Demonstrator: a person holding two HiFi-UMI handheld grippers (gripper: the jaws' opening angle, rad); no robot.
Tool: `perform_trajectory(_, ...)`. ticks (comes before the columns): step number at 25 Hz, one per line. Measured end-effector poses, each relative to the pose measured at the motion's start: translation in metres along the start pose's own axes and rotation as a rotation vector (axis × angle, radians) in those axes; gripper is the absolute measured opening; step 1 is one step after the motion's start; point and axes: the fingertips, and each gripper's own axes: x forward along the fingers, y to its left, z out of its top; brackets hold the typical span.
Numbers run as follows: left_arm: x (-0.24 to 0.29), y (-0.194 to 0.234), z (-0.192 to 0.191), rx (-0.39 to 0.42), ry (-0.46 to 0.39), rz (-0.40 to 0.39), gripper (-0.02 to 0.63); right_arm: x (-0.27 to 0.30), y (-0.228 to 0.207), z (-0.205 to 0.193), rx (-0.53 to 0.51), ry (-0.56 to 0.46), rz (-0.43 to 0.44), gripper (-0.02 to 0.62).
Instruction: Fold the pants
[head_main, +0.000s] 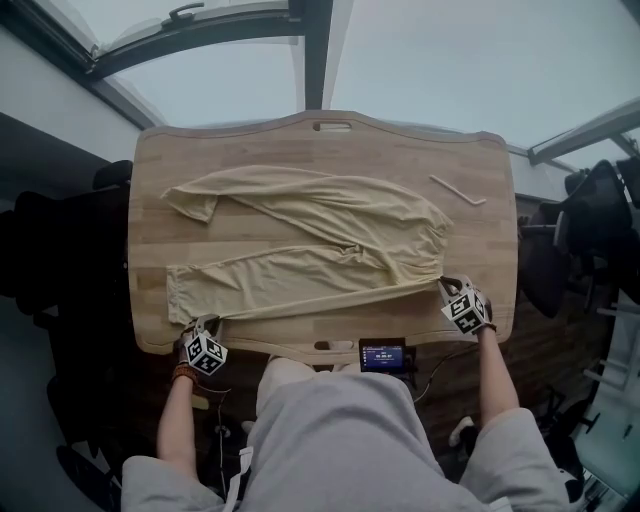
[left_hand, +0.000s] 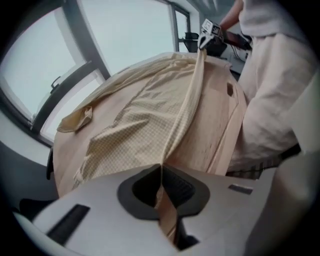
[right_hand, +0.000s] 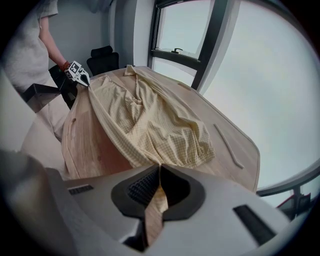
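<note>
Both grippers are clamping shut on cloth: the left gripper is biting the pants cuff at the table near-left corner, and the right gripper is biting the waist at its near-right. The pants are lying across the table middle, near edge stretching taut between us.

Risks: we're holding thin pinches, so tugging harder is probably pulling a corner out. The far leg is lying crooked, so folding now is risking a skewed fold. The stick at the table far-right may be getting swept off.

The pants are thin matt cloth in a fine check weave, softly creased. The table is pale wood in smooth, low-sheen planks. The left gripper and right gripper have matt grey plastic shells and dark ribbed pads.
</note>
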Motion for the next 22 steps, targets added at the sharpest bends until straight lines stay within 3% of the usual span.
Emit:
perform_trajectory(2, -0.011, 0.013, 0.008, -0.051, -0.059, 0.014, 0.014, 0.0, -0.002, 0.0, 0.001, 0.001, -0.006, 0.014)
perform_trajectory(5, -0.033, 0.047, 0.027, -0.032, -0.136, 0.081, 0.014, -0.003, -0.009, 0.004, 0.015, -0.012, -0.03, 0.014)
perform_trajectory(14, -0.083, 0.185, 0.124, 0.268, -0.254, 0.286, 0.014, -0.009, -0.056, 0.034, 0.061, -0.089, -0.135, 0.014)
perform_trajectory(18, -0.083, 0.243, 0.172, 0.36, -0.285, 0.315, 0.014, -0.003, -0.084, 0.049, 0.063, -0.103, -0.165, 0.014)
perform_trajectory(22, -0.066, 0.288, 0.213, 0.456, -0.272, 0.294, 0.014, 0.013, -0.112, 0.061, 0.06, -0.098, -0.195, 0.014)
